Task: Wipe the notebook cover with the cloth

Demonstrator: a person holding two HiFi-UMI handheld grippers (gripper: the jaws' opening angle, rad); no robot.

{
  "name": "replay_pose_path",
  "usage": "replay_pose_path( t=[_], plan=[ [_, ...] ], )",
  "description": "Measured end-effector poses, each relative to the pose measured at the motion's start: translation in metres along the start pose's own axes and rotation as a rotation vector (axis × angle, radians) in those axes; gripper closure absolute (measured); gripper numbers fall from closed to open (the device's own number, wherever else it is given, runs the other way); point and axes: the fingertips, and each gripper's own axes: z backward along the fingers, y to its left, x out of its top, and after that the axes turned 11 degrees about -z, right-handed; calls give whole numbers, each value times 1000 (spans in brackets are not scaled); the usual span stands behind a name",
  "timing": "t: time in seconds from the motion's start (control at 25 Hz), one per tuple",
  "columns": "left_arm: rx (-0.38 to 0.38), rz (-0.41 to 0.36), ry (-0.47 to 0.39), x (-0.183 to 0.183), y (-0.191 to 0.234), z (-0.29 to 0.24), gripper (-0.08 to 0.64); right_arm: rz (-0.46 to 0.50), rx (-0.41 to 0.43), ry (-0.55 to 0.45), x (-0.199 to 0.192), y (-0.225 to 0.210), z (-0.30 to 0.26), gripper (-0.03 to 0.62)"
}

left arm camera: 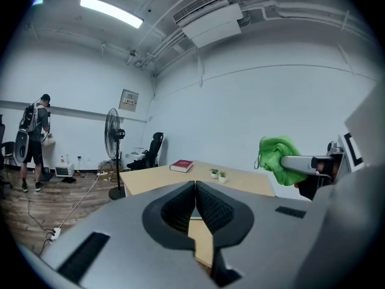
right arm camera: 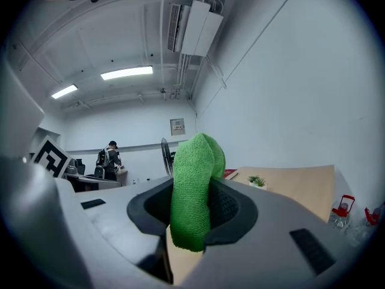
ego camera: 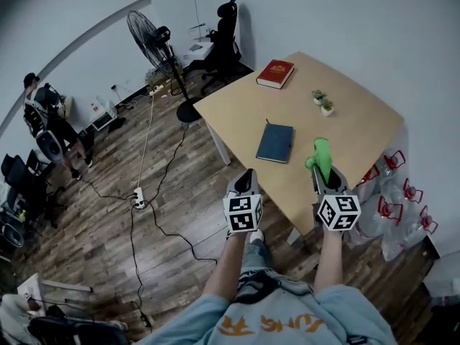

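Observation:
A dark blue notebook [ego camera: 275,143] lies flat on the light wooden table [ego camera: 352,121], near its front edge. My right gripper [ego camera: 325,176] is shut on a green cloth [ego camera: 320,157], which sticks up out of the jaws [right arm camera: 194,191] above the table's front edge, right of the notebook. My left gripper [ego camera: 246,183] is shut and empty, its jaws pressed together [left arm camera: 195,212], held off the table's front edge below the notebook. From the left gripper view the green cloth [left arm camera: 278,159] shows at the right.
A red book [ego camera: 276,73] lies at the table's far corner and two small potted plants [ego camera: 323,102] stand right of it. A standing fan [ego camera: 154,43], an office chair [ego camera: 223,34] and floor cables [ego camera: 144,200] are to the left. A person [ego camera: 50,124] stands far left. Red-handled bottles [ego camera: 392,200] sit at the table's right.

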Motion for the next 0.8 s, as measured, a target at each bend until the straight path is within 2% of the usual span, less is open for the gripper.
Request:
replay_pose_path(
  t=[0.24, 0.44, 0.8],
  plan=[
    [-20, 22, 59, -17, 32, -54, 538, -33, -18, 68, -28, -6, -59, 485],
    [-29, 63, 141, -50, 63, -96, 538, -53, -46, 142, -59, -12, -114, 485],
    [-39, 155, 192, -83, 128, -181, 538, 13, -71, 238, -73, -13, -227, 485]
  ],
)
